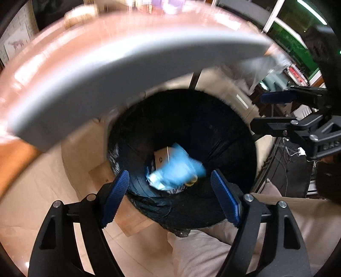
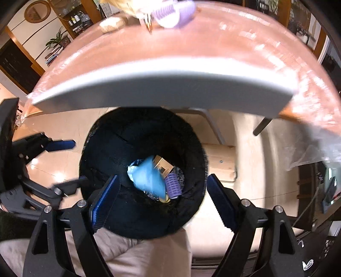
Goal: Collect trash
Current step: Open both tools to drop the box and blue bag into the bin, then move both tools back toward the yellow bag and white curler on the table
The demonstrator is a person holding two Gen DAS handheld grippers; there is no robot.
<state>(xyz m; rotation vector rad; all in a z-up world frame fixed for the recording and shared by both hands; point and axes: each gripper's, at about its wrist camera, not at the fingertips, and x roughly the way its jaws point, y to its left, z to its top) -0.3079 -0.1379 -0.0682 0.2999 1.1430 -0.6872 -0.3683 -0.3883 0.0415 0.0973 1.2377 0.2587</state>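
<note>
A round bin with a black liner (image 1: 213, 132) stands on the floor under the table edge; it also shows in the right wrist view (image 2: 119, 144). Inside lie a blurred light-blue glove (image 1: 177, 168) (image 2: 149, 176), a small cardboard box (image 1: 161, 157) (image 2: 163, 165) and a purple hair roller (image 2: 173, 185). My left gripper (image 1: 170, 196) is open and empty above the bin's near rim. My right gripper (image 2: 162, 198) is open and empty above the bin too. Each gripper shows in the other's view: the right gripper (image 1: 257, 110), the left gripper (image 2: 70, 162).
A table with a pink plastic-covered top (image 2: 213, 42) and white edge (image 1: 106, 81) (image 2: 170, 89) overhangs the bin. On it are a purple roller (image 2: 174, 12) and a beige object (image 2: 110, 24). A wooden block (image 2: 221, 162) lies on the tiled floor. My trouser legs (image 1: 202, 251) are below.
</note>
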